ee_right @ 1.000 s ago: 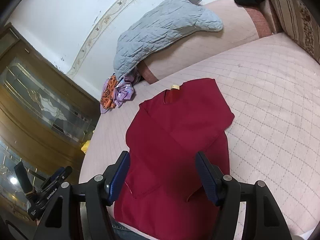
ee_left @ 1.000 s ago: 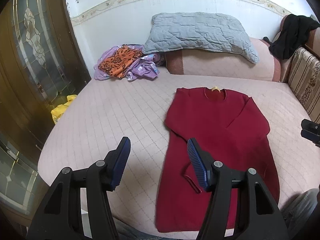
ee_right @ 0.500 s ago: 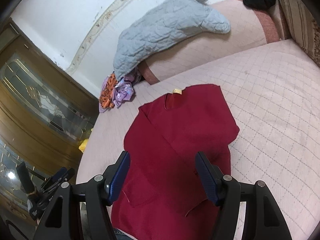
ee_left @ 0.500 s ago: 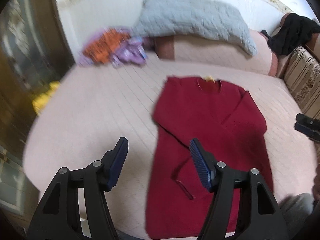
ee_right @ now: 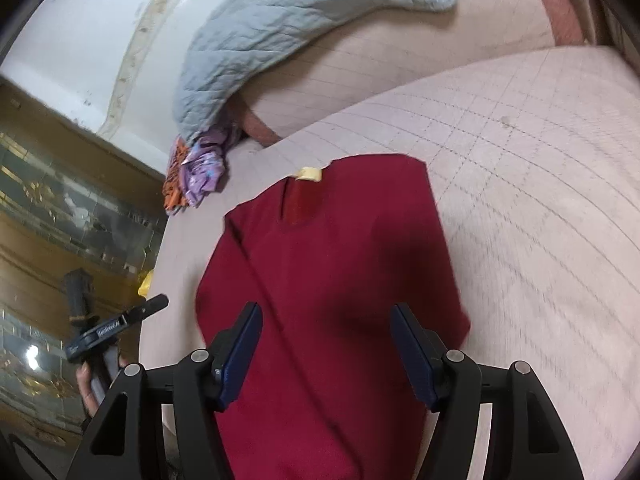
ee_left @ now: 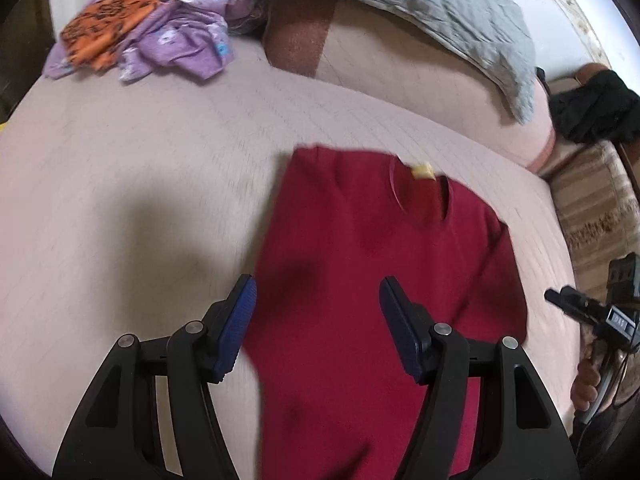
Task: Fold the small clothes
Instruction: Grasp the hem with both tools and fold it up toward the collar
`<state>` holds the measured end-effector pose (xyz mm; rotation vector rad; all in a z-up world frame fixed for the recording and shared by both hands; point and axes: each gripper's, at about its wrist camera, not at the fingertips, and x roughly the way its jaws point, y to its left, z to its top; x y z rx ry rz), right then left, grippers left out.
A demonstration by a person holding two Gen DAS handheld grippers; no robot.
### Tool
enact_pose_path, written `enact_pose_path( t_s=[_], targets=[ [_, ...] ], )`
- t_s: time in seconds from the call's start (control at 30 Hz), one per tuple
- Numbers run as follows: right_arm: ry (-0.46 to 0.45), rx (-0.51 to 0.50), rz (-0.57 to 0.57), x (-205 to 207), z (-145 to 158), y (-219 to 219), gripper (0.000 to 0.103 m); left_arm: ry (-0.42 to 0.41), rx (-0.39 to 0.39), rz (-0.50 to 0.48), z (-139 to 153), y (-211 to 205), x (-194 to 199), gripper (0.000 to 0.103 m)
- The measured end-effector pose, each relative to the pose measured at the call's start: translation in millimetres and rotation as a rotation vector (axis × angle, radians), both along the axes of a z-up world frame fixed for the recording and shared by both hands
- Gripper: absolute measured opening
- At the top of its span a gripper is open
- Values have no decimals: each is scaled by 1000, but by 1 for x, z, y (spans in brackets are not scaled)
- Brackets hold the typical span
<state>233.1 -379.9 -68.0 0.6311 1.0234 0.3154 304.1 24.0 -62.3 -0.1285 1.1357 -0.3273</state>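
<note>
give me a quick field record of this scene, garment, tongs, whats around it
surface: pink quilted bed cover
garment: red long-sleeved top, lying flat, sleeves folded in over the body, neckline with yellow label at the far end
left tongs: open, over the top's left edge, nothing gripped
right tongs: open, over the top's right half, nothing gripped
far side: grey quilted blanket on a pink bolster
far left: purple and orange clothes pile
far right: black garment
fold state: body not yet folded
</note>
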Motion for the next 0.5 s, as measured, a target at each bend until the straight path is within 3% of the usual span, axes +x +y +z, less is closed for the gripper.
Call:
enact_pose_path(
  t_s=[0.13, 0.33, 0.37, 0.4, 0.43, 0.47, 0.5],
  targets=[
    [58, 23, -24, 50, -31, -19, 65, 26, -21, -17, -23, -12, 60, 64],
    [87, -16, -86, 122, -56, -42, 61, 64, -3, -26, -46, -32, 117, 63],
    [92, -22, -92, 131, -60, -43, 58, 87, -11, -38, -51, -36, 124, 53],
    [101, -26, -110, 140, -67, -42, 47, 116, -11, -33, -60, -39, 132, 45],
    [113, -25, -113, 145, -72, -40, 42, 133, 4, -22, -65, -40, 136, 25],
    [122, -34, -108, 150, -77, -36, 37, 147, 18, -13, -69, -39, 139, 14],
    [112, -74, -118, 150, -77, -32, 24, 152, 16, 4, -71, -35, 141, 13]
  ],
)
